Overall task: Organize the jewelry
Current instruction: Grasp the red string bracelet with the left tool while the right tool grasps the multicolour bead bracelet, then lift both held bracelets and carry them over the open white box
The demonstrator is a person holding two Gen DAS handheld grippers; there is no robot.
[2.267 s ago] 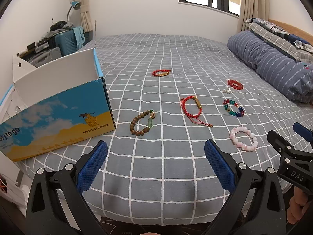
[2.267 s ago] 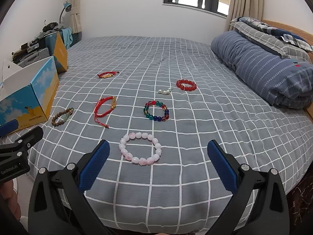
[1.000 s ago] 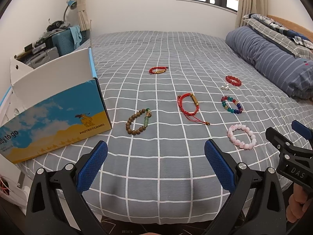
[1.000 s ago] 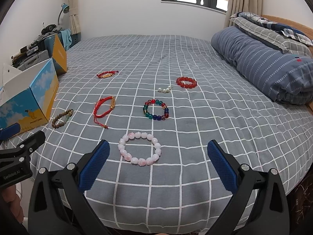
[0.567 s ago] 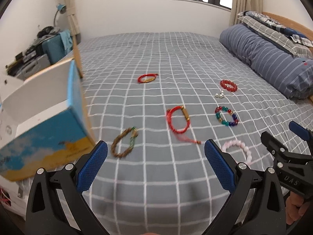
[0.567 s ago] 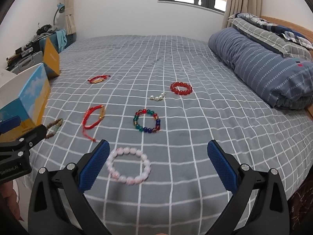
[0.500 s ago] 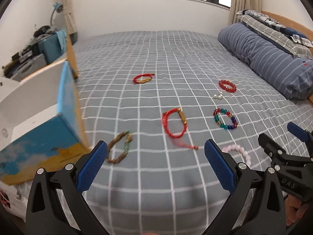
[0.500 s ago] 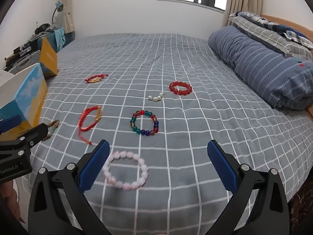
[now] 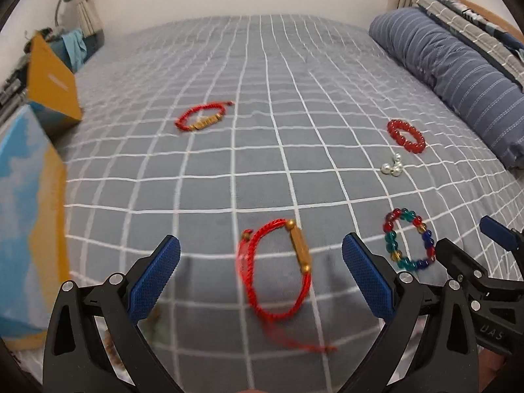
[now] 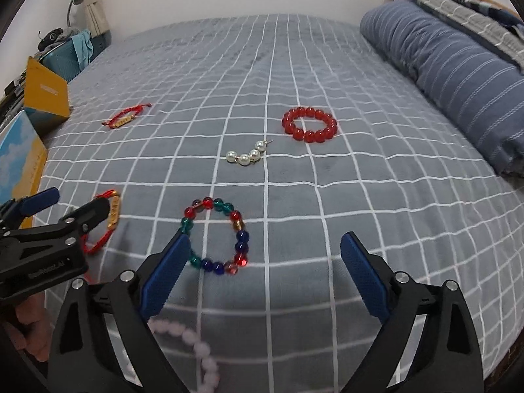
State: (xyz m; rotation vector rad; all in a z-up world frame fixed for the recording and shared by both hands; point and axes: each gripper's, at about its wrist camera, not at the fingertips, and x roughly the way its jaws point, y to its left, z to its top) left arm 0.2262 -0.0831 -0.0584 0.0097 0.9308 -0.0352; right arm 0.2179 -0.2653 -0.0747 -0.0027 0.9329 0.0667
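Several bracelets lie on the grey checked bed [image 9: 262, 75]. My left gripper [image 9: 261, 276] is open, its jaws either side of a red cord bracelet with a gold tube [image 9: 278, 270]. My right gripper [image 10: 263, 276] is open over the bed, just behind a multicolour bead bracelet [image 10: 216, 235], which also shows in the left wrist view [image 9: 409, 244]. A pink bead bracelet [image 10: 196, 350] lies under my right gripper's left finger. Farther off lie a red bead bracelet [image 10: 309, 124], a pearl piece [image 10: 247, 155] and a second red cord bracelet [image 9: 201, 118]. A brown bead bracelet [image 9: 113, 347] is mostly hidden behind my left finger.
An open blue and yellow cardboard box [image 9: 29, 196] stands on the bed's left edge, its yellow flap [image 10: 46, 95] raised. A striped blue duvet roll [image 10: 452, 62] lies along the right. My left gripper shows in the right wrist view [image 10: 62, 209], close to my right one.
Both grippers have moved forward and lower over the bed. The red cord bracelet now sits between my left jaws, and the pink bracelet has slipped under my right gripper.
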